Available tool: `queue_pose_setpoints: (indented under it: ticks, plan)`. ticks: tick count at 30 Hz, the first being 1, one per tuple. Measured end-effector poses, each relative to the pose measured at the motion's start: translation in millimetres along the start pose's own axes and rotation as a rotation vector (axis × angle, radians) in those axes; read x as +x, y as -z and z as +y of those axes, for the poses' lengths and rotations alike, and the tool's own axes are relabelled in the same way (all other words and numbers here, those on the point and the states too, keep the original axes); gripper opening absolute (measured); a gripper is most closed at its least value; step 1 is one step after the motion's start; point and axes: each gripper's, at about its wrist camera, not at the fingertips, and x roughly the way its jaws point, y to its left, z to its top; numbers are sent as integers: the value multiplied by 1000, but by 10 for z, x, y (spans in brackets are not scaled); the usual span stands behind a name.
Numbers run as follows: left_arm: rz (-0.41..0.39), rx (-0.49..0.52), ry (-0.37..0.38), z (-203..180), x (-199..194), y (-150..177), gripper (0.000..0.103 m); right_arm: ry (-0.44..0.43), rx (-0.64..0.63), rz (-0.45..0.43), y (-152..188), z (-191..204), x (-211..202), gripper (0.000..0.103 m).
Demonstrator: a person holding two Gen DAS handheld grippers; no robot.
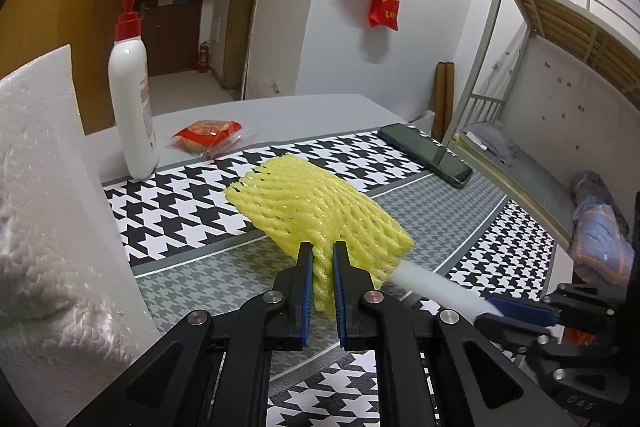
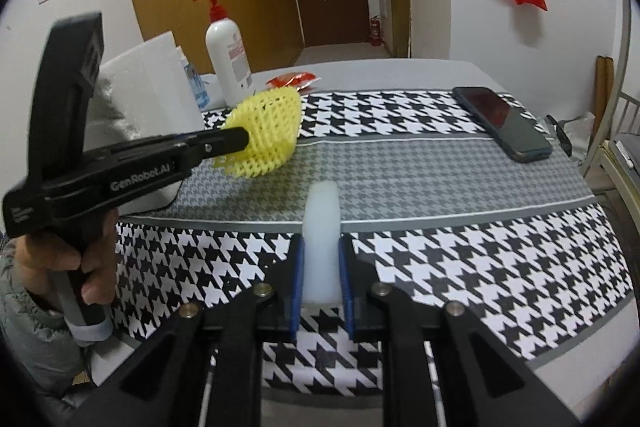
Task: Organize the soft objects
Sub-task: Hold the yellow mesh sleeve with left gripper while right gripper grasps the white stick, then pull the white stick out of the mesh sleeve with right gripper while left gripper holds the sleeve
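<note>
A: Even, soft indoor light; the phone (image 1: 426,153) shows a mild sheen.
B: Fisheye bends the edges, corners go black, and the white foam strip (image 1: 438,289) smears slightly.

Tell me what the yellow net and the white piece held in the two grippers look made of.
Yellow net: likely foam mesh, matte; its open lattice squashes between the left fingers. White piece: probably soft foam, matte and slightly translucent with rounded edges; material uncertain.
</note>
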Motion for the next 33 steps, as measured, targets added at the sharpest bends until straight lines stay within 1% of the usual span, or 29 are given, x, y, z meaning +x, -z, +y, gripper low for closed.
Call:
queue_pose_setpoints:
  ticks: [5, 7, 10, 15, 19, 24, 29, 33]
  plan:
    - [-20, 15, -2, -63, -65, 1, 10, 2, 12, -31, 32, -18, -141, 20]
    - [-29, 17, 16, -85, -108, -7, 10, 6, 25, -40, 23, -28, -149, 20]
    - [-44, 37, 23, -139, -152, 2, 10, 16, 49, -53, 49, -76, -184, 20]
    - [-35, 62, 33, -214, -138, 32, 10, 26, 81, -64, 66, -133, -209, 20]
    - [-45, 76, 39, -259, -171, 36, 10, 33, 94, -80, 77, -157, -277, 20]
    - [-35, 84, 71, -322, -209, 55, 10, 42, 121, -101, 97, -209, -333, 20]
    - [-52, 140, 96, -474, -367, 41, 10, 57, 136, -133, 110, -243, -439, 20]
    - [-89, 172, 108, -553, -591, 19, 10, 63, 140, -162, 108, -225, -535, 20]
